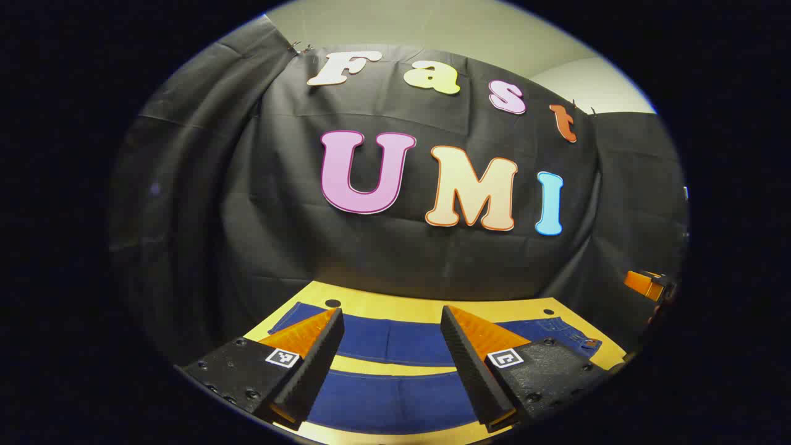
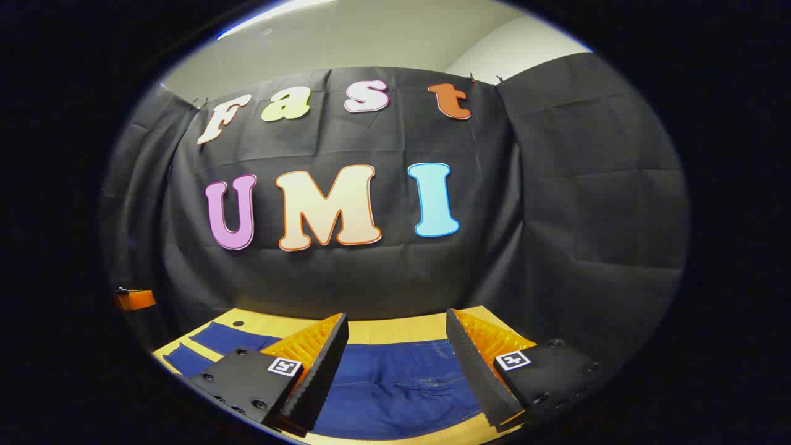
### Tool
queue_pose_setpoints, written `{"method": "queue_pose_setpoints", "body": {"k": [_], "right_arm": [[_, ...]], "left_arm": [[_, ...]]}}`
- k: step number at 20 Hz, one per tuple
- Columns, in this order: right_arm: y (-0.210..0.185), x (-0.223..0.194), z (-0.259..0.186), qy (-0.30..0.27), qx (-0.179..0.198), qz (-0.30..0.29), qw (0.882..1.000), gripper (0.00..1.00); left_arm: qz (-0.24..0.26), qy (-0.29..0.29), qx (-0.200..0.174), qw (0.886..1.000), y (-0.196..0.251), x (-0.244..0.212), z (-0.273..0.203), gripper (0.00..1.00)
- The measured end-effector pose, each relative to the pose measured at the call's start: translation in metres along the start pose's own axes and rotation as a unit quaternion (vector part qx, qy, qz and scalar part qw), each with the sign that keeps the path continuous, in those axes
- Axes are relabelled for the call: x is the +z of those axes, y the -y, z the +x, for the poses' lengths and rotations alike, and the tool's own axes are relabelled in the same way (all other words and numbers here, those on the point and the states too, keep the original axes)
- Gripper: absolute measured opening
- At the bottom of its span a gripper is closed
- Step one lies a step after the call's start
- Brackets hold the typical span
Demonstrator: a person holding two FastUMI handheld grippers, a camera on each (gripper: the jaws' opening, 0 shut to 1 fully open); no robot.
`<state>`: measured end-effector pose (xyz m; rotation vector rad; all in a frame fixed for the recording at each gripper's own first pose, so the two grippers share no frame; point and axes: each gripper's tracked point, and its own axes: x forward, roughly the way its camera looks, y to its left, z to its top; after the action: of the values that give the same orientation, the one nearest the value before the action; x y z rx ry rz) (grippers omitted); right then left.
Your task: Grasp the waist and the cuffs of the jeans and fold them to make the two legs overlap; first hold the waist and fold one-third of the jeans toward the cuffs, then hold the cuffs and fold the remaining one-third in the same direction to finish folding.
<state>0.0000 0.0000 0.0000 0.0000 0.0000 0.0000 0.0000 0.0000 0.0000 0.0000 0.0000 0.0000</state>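
Dark blue jeans (image 1: 395, 343) lie flat on a yellow table (image 1: 377, 298). In the left gripper view the two legs run side by side with a strip of table between them, and the waist (image 1: 575, 339) is at the right. My left gripper (image 1: 391, 311) hangs open above the legs, holding nothing. In the right gripper view the seat and waist part of the jeans (image 2: 395, 383) lies below my right gripper (image 2: 397, 316), which is also open and holding nothing. The leg ends (image 2: 210, 346) stretch off to the left there.
The black cloth wall stands close behind the table's far edge (image 2: 383, 330). Small dark holes (image 1: 332, 303) mark the tabletop near that edge. The right gripper (image 1: 646, 284) shows at the far right of the left gripper view, and the left gripper (image 2: 133, 300) at the far left of the right gripper view.
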Motion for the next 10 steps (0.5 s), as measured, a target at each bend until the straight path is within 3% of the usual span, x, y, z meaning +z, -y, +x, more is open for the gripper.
{"method": "queue_pose_setpoints", "body": {"k": [2, 3, 5, 6, 10], "right_arm": [[-0.007, -0.008, -0.003, -0.015, 0.005, -0.006, 1.0, 1.0], [-0.012, -0.013, -0.007, -0.025, 0.01, -0.005, 1.0, 0.94], [-0.02, -0.019, -0.016, -0.036, 0.016, 0.0, 0.999, 0.98], [-0.025, -0.021, -0.019, -0.038, 0.018, 0.001, 0.999, 0.94], [-0.041, -0.033, -0.029, -0.054, 0.027, -0.013, 0.998, 0.98]], "left_arm": [[-0.008, -0.003, -0.004, 1.0, -0.004, -0.004, -0.004, 0.94], [-0.009, -0.005, -0.006, 1.0, -0.005, -0.007, -0.006, 0.94], [-0.004, -0.011, -0.013, 1.0, -0.007, -0.012, -0.009, 0.94], [0.001, -0.016, -0.016, 1.0, -0.01, -0.017, -0.01, 0.94], [0.013, -0.034, -0.029, 0.999, -0.016, -0.03, -0.016, 0.94]]}}
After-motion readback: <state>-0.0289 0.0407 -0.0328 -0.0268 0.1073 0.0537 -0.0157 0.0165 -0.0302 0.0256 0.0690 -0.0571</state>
